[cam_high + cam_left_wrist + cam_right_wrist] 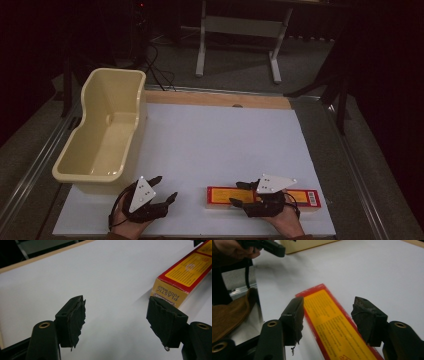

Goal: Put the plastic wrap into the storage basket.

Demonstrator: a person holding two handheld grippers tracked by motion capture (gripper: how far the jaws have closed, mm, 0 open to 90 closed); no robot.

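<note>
A long, flat cardboard box (263,197), red at the edges with a yellow printed panel on top and a barcode at one end, lies on its broad side near the front edge of the white board (220,145). The right gripper (243,194) hangs over it, its black jaws apart, one on each side of the box's width; the ragged rubbery pads (298,317) don't press on the cardboard. The left gripper (166,188) sits well to the left over bare board, jaws spread wide with nothing between them; the short end of the box is just beyond its right jaw.

A smooth, cream plastic tub (102,132), deep and round-cornered, stands at the board's left edge. The board is matte, with a strip of pale wood (215,99) along its far side. Beyond lie grey carpet and a metal table frame (240,37) in a dark room.
</note>
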